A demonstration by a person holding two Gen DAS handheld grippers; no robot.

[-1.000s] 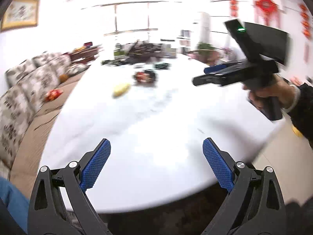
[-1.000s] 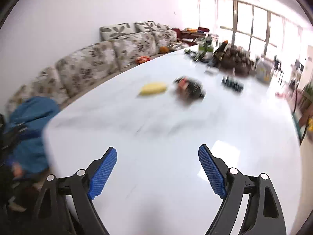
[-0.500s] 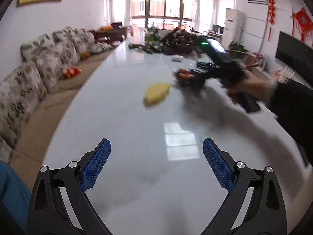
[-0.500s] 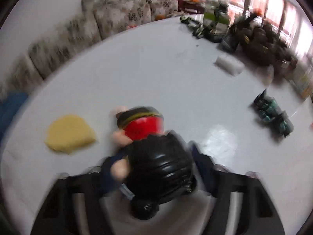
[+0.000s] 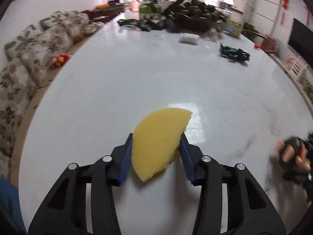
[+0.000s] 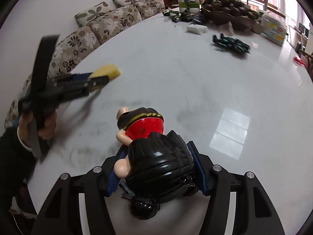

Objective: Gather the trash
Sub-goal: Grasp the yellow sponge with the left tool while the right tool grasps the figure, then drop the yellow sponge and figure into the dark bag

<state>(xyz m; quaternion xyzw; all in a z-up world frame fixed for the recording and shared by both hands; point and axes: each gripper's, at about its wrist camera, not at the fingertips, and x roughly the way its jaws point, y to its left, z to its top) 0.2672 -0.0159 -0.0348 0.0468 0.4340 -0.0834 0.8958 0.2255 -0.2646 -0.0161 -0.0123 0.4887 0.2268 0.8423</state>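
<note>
My left gripper (image 5: 156, 143) is shut on a yellow half-round sponge (image 5: 158, 137) and holds it just above the white table (image 5: 137, 74). The sponge (image 6: 106, 71) and the left gripper (image 6: 93, 80) also show in the right wrist view, blurred. My right gripper (image 6: 156, 152) is shut on a toy figure (image 6: 154, 156) with a black glossy head, red body and pink hands, lying head toward the camera. The toy and the right gripper appear blurred at the right edge of the left wrist view (image 5: 293, 154).
A dark green wrapper (image 5: 234, 53) (image 6: 231, 44) and a white packet (image 5: 189, 38) (image 6: 196, 28) lie farther back. A pile of dark items, green packets and a box crowd the far end (image 5: 195, 17). A floral sofa (image 5: 29, 62) runs along the left.
Both grippers were open and empty a second ago. The right one closed on the toy first. The left one has since reached the sponge and closed on it.
</note>
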